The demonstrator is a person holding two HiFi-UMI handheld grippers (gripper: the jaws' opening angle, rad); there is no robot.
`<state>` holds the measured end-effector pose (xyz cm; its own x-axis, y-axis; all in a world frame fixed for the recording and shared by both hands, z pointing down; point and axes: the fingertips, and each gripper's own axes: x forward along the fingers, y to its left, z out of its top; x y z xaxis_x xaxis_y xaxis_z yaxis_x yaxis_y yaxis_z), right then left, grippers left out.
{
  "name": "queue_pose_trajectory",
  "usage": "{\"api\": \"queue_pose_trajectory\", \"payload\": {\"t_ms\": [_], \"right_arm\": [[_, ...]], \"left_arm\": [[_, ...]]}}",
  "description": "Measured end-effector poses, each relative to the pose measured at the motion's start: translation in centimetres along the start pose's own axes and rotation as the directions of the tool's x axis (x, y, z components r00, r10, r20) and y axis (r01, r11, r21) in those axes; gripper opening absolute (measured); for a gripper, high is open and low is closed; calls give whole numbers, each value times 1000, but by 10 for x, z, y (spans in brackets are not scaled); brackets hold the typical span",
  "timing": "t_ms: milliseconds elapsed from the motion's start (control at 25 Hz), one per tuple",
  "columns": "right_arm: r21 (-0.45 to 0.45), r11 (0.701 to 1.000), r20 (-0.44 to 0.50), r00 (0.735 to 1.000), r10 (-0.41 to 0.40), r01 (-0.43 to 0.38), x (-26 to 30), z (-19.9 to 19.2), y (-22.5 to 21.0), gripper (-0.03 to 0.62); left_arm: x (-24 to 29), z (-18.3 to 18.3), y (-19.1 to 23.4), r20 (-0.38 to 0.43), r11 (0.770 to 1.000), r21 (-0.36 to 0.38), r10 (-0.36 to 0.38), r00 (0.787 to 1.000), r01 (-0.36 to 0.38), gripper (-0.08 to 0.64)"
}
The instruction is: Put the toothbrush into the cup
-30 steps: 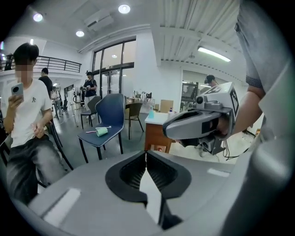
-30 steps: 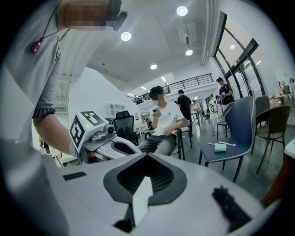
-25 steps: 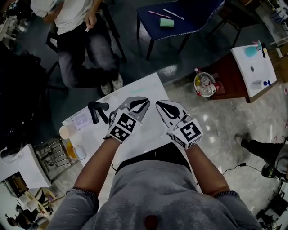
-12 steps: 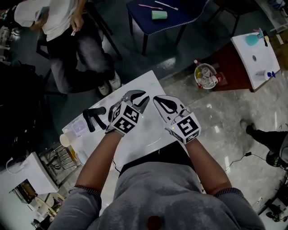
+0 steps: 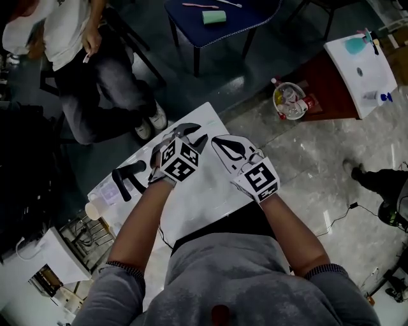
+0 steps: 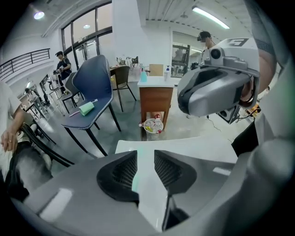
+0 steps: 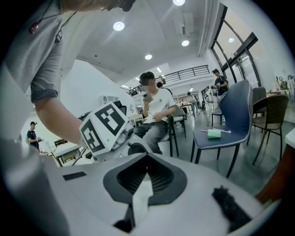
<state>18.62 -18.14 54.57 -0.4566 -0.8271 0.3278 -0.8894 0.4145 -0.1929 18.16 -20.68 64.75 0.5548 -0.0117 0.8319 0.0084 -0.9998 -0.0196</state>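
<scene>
White tabletop [image 5: 204,191] right underneath, and both tools hung over it side by side. The left gripper [image 5: 194,134] had its jaws apart, having just been opening, nothing between them. The right gripper [image 5: 217,139] had its jaw tips pressed together, empty as well. Well beyond the table, across the dark floor, a blue chair [image 5: 255,16] carried the green cup [image 5: 214,17], and the pink toothbrush [image 5: 199,6] lay on the seat just beside it, outside the cup.

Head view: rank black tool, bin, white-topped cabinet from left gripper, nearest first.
1. Black tool: on the table, left.
2. Bin: upper right.
3. White-topped cabinet: beyond the bin, far right.
The left gripper's jaws have just been opening, empty.
</scene>
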Motion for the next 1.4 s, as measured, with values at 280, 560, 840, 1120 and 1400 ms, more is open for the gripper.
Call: {"api": "queue_pose_trajectory", "payload": {"t_ms": [280,560,840,1120,1400], "right_arm": [[7,1000,-19,1000,-11,12,6,-11,-13,14],[36,999,-20,1000,-15,15,4,-21,-20,14],[59,998,-26,999,-22,24,3,-29,-29,14],[73,997,-29,999,-20,22,1,-33,-35,14],[88,996,-26,999,-21,23,-2,-36,-38,14]], "left_arm": [[30,-12,5,-95,998,9,-54,994,55,124],[53,-23,8,-181,996,23,-77,980,83,121],[66,-30,8,-244,993,16,-110,964,117,120],[72,-31,5,-280,990,19,-129,951,140,100],[75,-32,4,-301,991,-15,-131,945,133,44]]}}
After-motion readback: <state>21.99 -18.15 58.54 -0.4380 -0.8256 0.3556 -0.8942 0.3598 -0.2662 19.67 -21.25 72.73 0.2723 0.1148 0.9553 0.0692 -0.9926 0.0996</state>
